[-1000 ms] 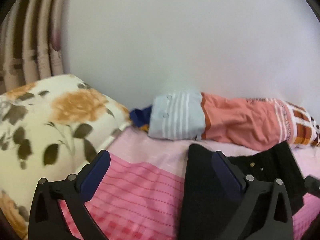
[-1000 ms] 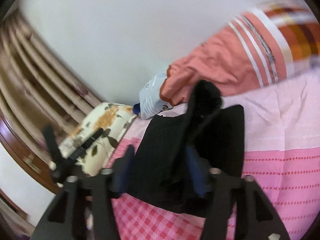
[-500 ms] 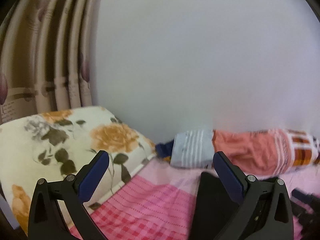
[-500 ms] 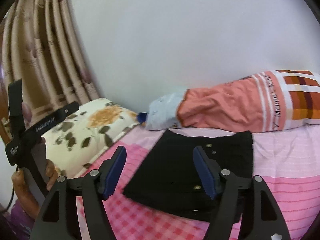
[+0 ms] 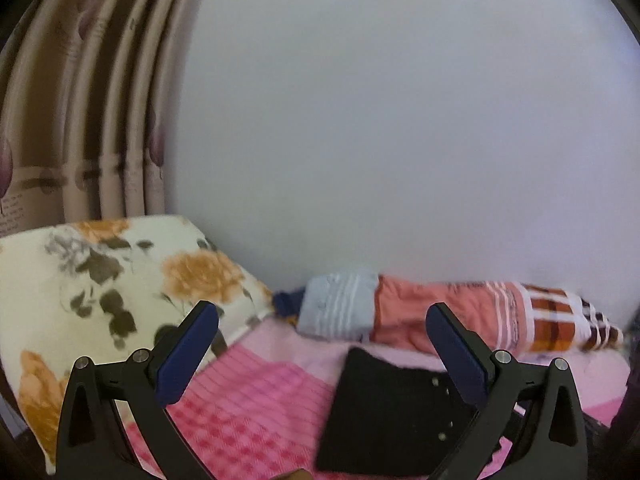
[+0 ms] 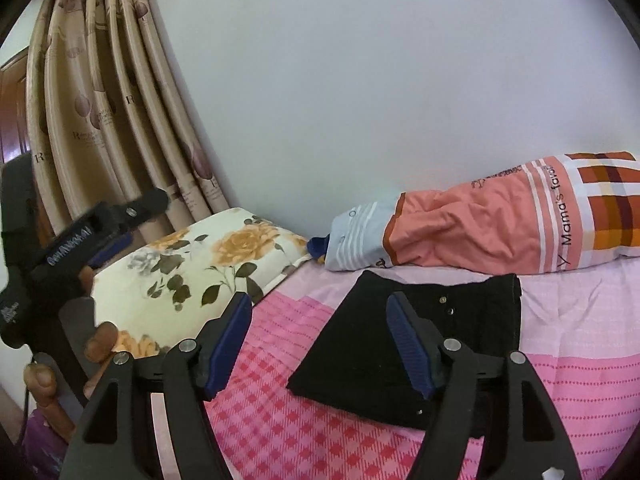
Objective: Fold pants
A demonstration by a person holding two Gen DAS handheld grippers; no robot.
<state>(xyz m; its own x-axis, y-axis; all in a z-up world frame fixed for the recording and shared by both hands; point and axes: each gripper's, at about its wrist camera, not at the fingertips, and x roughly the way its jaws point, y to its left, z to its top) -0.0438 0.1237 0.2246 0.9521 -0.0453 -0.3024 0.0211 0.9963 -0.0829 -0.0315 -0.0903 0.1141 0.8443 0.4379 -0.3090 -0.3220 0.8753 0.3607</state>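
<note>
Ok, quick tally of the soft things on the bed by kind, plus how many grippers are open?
Black folded pants: 1
Floral pillow: 1
Salmon-and-plaid bundle along the wall: 1
Pink checked bedsheet: 1
Open grippers: 2, left gripper and right gripper, both holding nothing
Total: 4 soft things, 2 grippers

The folded black pants (image 6: 404, 356) lie flat on the pink bedsheet (image 6: 580, 392), with open sheet to their right and front. A big flowered pillow (image 6: 192, 276) blocks the left side. An orange bolster (image 6: 480, 228) lies along the wall (image 6: 360, 80) just behind the pants.
</note>
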